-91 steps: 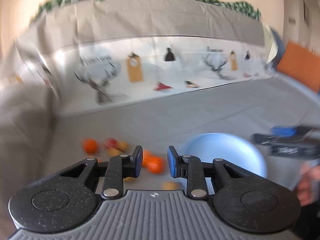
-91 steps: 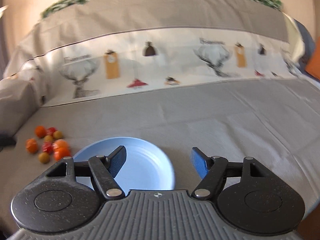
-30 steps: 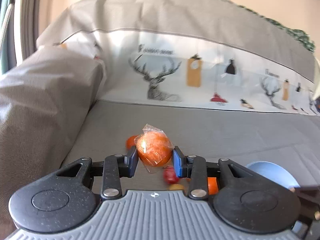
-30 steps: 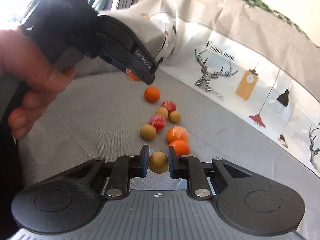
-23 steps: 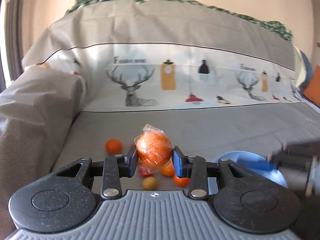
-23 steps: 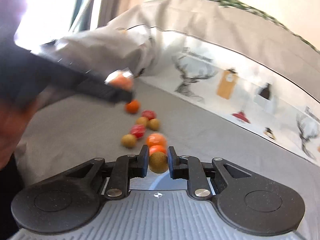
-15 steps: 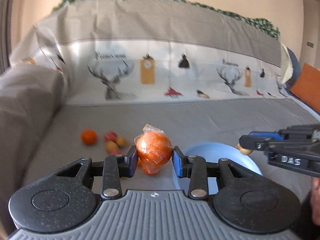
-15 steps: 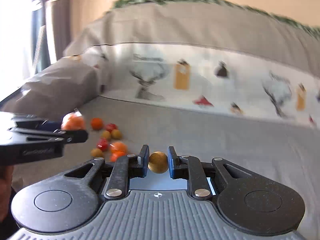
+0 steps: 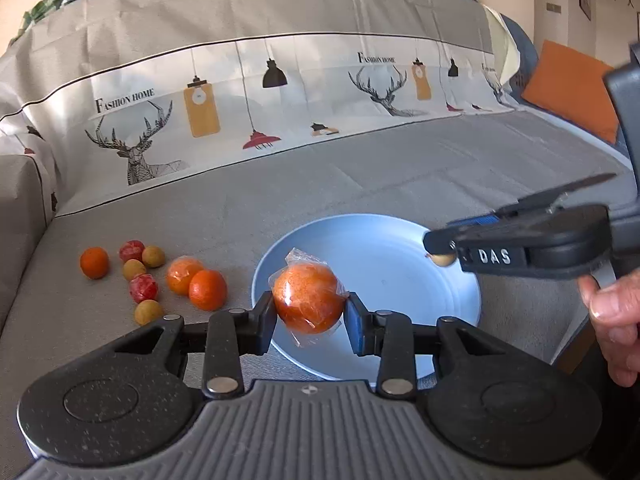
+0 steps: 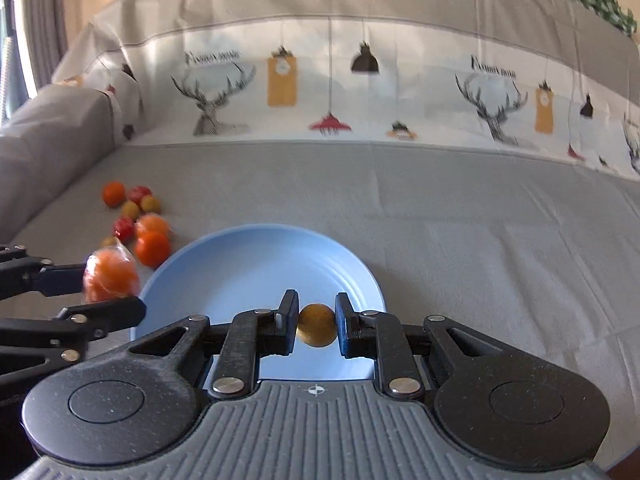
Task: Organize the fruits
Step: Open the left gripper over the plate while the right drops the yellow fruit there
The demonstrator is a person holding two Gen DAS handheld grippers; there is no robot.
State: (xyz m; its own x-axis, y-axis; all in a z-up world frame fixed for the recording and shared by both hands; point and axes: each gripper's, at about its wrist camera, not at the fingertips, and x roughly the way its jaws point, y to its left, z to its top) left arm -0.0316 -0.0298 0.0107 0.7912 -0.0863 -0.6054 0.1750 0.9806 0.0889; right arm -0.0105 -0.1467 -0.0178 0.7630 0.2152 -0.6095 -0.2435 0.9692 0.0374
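Right up close, left gripper (image 9: 309, 316) clamped on plastic-wrapped orange (image 9: 308, 303), over blue plate (image 9: 460, 312) at 6 o'clock. Right gripper (image 10: 317, 325) pinching small tan fruit (image 10: 317, 325). Loose fruit pile (image 9: 160, 276) at 9 o'clock. Hand (image 9: 616, 312) only in left view. Round stuff, no long axis.

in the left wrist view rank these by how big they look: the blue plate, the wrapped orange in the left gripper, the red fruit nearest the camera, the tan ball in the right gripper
1. blue plate
2. wrapped orange, though it is closest to the camera, which enlarges it
3. red fruit
4. tan ball, partly hidden by the right gripper, so its full size is unsure
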